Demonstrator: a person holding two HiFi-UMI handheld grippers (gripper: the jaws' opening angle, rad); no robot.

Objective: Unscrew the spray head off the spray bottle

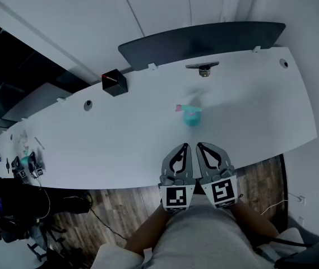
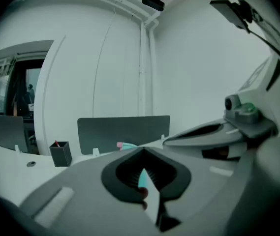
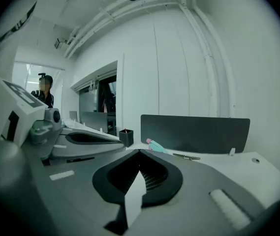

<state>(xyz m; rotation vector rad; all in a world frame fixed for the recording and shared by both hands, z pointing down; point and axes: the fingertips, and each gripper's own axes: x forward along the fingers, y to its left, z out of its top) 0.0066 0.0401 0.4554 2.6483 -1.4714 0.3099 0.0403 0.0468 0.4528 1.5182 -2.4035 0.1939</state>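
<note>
Both hand-held grippers sit side by side at the near edge of the white worktop. The left hand-held gripper has its jaws pressed together with nothing between them, and so does the right hand-held gripper. Each carries a cube printed with black-and-white square markers, not words. Ahead of the tips and well apart from them stands the teal spray bottle, its spray head pink at the nozzle. Further back are a black pen holder and a dark divider panel
</note>
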